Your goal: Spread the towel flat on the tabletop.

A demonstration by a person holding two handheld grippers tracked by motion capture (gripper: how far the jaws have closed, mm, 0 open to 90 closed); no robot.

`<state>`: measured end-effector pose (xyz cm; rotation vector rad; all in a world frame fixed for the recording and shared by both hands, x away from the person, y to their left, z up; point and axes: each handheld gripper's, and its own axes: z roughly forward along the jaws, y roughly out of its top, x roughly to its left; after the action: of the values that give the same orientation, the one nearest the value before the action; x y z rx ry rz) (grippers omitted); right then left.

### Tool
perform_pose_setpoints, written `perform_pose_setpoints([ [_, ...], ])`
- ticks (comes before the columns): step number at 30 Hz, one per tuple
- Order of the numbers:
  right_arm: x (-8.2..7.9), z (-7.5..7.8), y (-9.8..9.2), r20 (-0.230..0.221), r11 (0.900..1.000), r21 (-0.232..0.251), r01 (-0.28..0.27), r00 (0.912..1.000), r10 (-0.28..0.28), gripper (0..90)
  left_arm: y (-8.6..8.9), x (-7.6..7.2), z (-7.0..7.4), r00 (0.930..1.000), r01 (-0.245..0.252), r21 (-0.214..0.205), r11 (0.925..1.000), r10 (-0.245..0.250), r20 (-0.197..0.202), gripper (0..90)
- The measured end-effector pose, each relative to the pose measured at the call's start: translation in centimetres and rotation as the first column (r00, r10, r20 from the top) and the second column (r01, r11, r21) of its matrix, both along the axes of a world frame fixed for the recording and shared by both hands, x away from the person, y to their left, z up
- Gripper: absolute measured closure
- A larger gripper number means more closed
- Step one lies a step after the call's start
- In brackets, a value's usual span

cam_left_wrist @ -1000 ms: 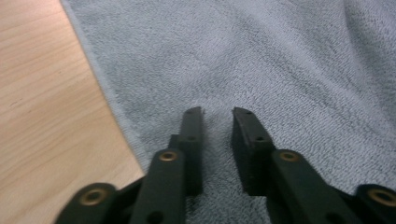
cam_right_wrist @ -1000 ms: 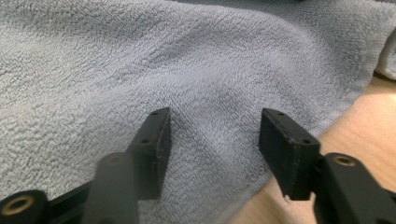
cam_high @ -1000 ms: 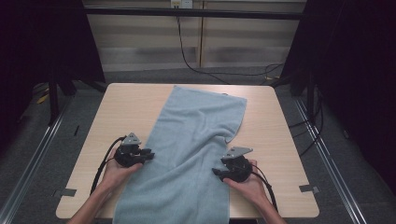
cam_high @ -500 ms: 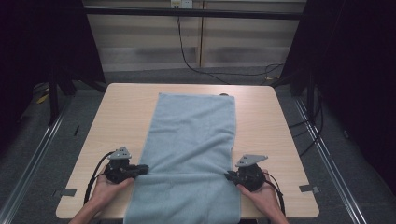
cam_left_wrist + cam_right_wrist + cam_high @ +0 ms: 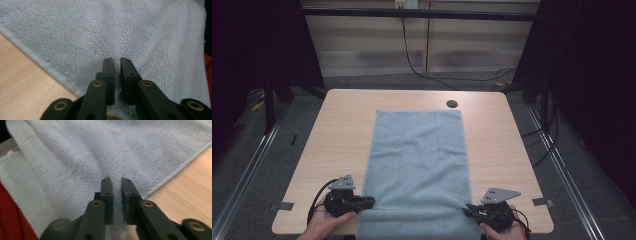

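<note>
A light blue towel (image 5: 417,165) lies flat and lengthwise on the wooden table (image 5: 342,130), its near end hanging over the front edge. My left gripper (image 5: 371,201) is at the towel's near left edge and my right gripper (image 5: 467,209) at its near right edge. In the left gripper view the left gripper (image 5: 116,60) pinches the towel (image 5: 100,30), and creases run toward its tips. In the right gripper view a fold of towel (image 5: 75,157) stands between the jaws of the right gripper (image 5: 116,180). Both pairs of jaws have just eased slightly apart, with cloth still between them.
A dark round hole (image 5: 452,104) sits in the table just beyond the towel's far right corner. Bare wood lies to both sides of the towel. Metal rails and cables run along the floor around the table. Red cloth (image 5: 7,215) shows below the table edge.
The towel was skewed and rumpled; it now lies straight and flat. Both grippers have moved toward the near edge, drawing the towel with them.
</note>
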<state>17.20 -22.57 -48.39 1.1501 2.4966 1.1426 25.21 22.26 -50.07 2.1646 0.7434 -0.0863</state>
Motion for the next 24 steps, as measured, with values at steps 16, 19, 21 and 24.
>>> perform_pose_setpoints([
  [16,8.3,1.0,1.1,0.035,0.9963,0.076,0.040,0.9985,-0.043,51.5,-1.1,8.3,1.8,0.9862,-0.143,-0.031,0.9892,0.145,0.080,68.1],
  [19,10.4,1.3,1.7,0.049,0.9959,0.077,0.047,0.9975,-0.050,49.0,-1.6,9.7,2.0,0.9820,-0.160,-0.052,0.9857,0.164,0.093,67.1],
  [21,11.8,1.2,2.1,0.055,0.9963,0.067,0.053,0.9969,-0.057,48.7,-1.9,10.5,1.6,0.9808,-0.172,-0.035,0.9845,0.174,0.088,65.9],
  [24,13.7,0.5,2.6,0.047,0.9964,0.044,0.072,0.9962,-0.074,47.9,-2.4,11.3,0.8,0.9769,-0.193,-0.027,0.9809,0.194,0.089,62.5],
])
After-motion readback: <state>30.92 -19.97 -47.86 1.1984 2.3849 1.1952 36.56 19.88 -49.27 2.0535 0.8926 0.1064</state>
